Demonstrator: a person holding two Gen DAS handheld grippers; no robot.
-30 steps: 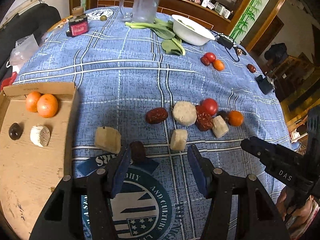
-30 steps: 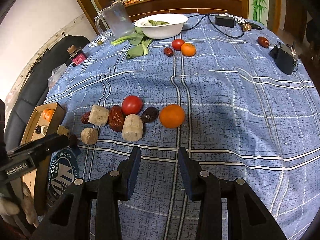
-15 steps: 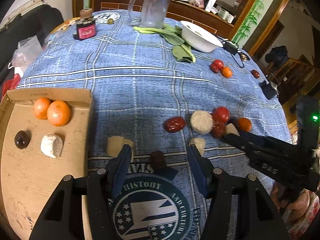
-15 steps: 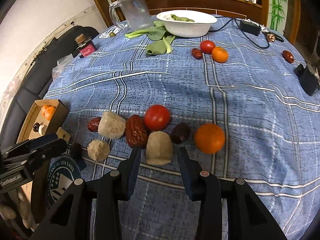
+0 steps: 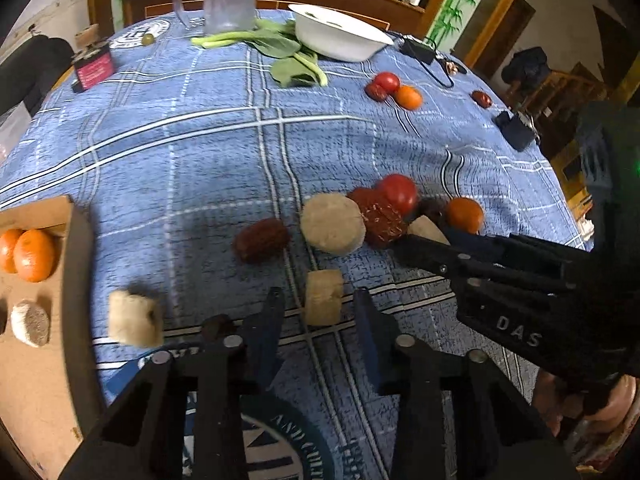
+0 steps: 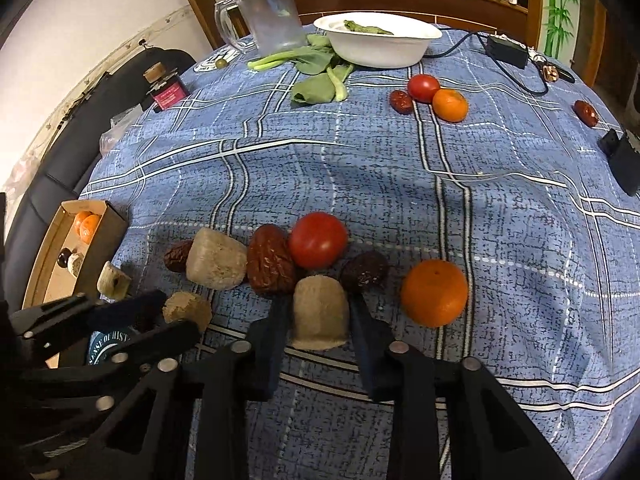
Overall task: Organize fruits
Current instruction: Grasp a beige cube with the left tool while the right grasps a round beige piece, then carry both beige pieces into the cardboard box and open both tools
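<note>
Fruit and beige chunks lie on the blue checked cloth. My left gripper (image 5: 320,308) is closing; a small beige chunk (image 5: 324,298) stands between its tips with slim gaps on both sides. My right gripper (image 6: 319,312) is also closing, and its pads lie against a rounded beige chunk (image 6: 320,312). Just beyond that chunk sit a red date (image 6: 270,264), a tomato (image 6: 318,240), a dark date (image 6: 364,272) and an orange (image 6: 434,292). At the left a cardboard box (image 5: 76,280) holds two oranges (image 5: 34,250) and a pale chunk (image 5: 30,322).
Another beige chunk (image 5: 134,322) and a small dark fruit (image 5: 216,326) lie left of my left gripper. Far back stand a white bowl (image 6: 376,40), a clear jug (image 6: 272,16) and greens (image 6: 316,80). A second tomato, orange and date group (image 6: 424,88) lies back right.
My left gripper shifted right from the small dark fruit to the small beige chunk and its jaws narrowed. My right gripper moved forward onto the rounded beige chunk and narrowed around it.
</note>
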